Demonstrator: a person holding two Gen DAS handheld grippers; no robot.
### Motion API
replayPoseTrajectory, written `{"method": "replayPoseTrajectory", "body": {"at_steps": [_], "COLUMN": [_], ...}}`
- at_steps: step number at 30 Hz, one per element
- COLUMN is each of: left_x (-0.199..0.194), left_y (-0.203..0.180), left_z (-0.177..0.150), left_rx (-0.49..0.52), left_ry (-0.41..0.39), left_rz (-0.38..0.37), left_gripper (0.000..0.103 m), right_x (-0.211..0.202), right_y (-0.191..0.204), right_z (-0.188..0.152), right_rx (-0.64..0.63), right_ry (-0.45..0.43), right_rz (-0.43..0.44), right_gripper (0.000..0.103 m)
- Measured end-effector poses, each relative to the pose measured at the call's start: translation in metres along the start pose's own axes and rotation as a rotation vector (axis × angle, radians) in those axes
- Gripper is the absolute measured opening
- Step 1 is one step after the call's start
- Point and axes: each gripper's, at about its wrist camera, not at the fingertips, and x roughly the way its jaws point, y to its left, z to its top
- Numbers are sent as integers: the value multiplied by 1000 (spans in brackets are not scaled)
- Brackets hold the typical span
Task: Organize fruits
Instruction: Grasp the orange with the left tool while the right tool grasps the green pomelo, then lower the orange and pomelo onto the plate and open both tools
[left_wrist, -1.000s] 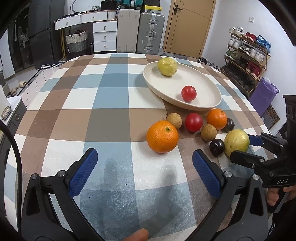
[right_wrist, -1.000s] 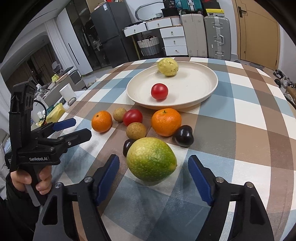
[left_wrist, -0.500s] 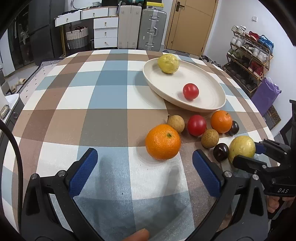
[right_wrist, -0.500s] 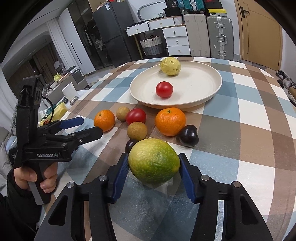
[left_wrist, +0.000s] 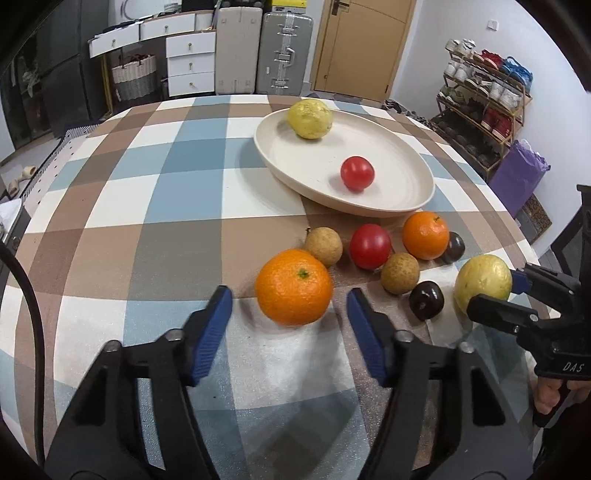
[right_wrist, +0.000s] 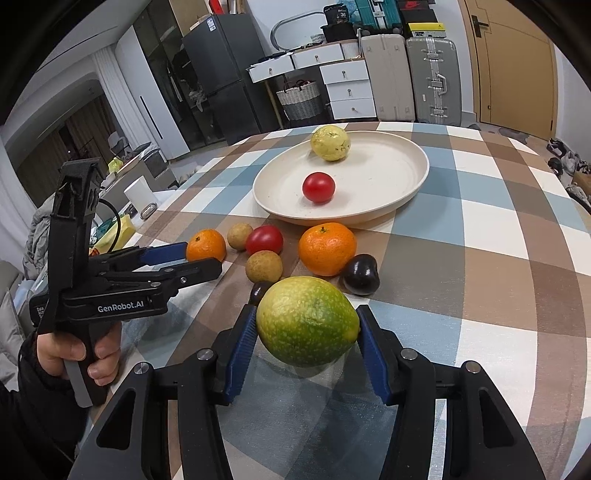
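My right gripper (right_wrist: 306, 325) is shut on a large green-yellow citrus fruit (right_wrist: 307, 320), held just above the checked tablecloth; it also shows in the left wrist view (left_wrist: 483, 281). My left gripper (left_wrist: 290, 301) is open, its blue pads on either side of a big orange (left_wrist: 294, 286) without touching it. A cream plate (left_wrist: 406, 184) holds a yellow fruit (left_wrist: 310, 118) and a red tomato (left_wrist: 357, 173). Between plate and grippers lie a second tomato (left_wrist: 370, 246), a smaller orange (left_wrist: 425, 234), two brown longans (left_wrist: 323, 245) and two dark plums (left_wrist: 426, 299).
The round table's edge (right_wrist: 576, 206) curves away on the right. Beyond the table stand suitcases (left_wrist: 284, 51), white drawers (left_wrist: 190, 62), a shoe rack (left_wrist: 480, 99) and a purple bag (left_wrist: 519, 177). A white cup (right_wrist: 140, 194) sits off the table's left side.
My right gripper closed on the green-yellow fruit and lifted it slightly. My left gripper moved forward to the big orange and its jaws narrowed around it.
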Motion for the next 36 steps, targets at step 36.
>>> {"method": "replayPoseTrajectory", "body": {"at_steps": [36], "left_x": [-36], "left_y": [-17], "left_z": [30], "left_rx": [27], "left_ry": [-138], "left_rz": [-45], "left_gripper": [37], "right_x": [-29], "right_y": [-24], "right_z": [29], "right_rx": [25], "right_ry": [-130], "right_rz": [-33], "right_gripper": [55]}}
